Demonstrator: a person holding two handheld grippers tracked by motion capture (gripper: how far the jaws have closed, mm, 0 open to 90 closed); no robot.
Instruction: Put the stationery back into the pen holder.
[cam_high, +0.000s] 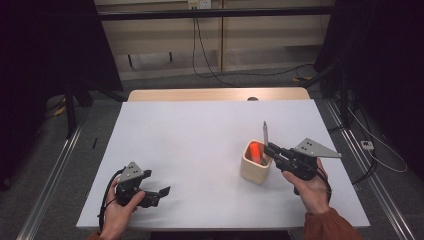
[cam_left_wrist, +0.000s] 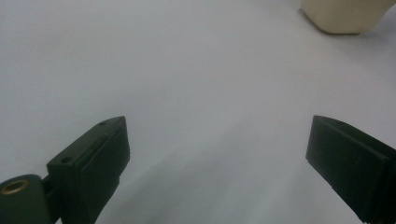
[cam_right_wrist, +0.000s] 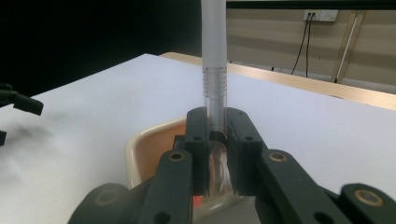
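Note:
A cream cup (cam_high: 256, 163) stands on the white table, right of centre, with an orange-red item (cam_high: 255, 150) inside. My right gripper (cam_high: 272, 149) is shut on a clear pen with a white cap (cam_high: 265, 132), held upright over the cup's right rim. In the right gripper view the jaws pinch the pen's clear barrel (cam_right_wrist: 215, 100) just above the cup (cam_right_wrist: 154, 144). My left gripper (cam_high: 162, 192) rests open at the table's front left, nothing between its fingers. The left gripper view shows both jaws wide apart over bare table, and the cup (cam_left_wrist: 343, 16) at the top right.
The white table top (cam_high: 200, 130) ends in a wooden strip (cam_high: 215, 94) at the far edge. Cables (cam_high: 210, 70) run down the back wall and over the floor. Metal rails (cam_high: 60, 165) flank the table on both sides.

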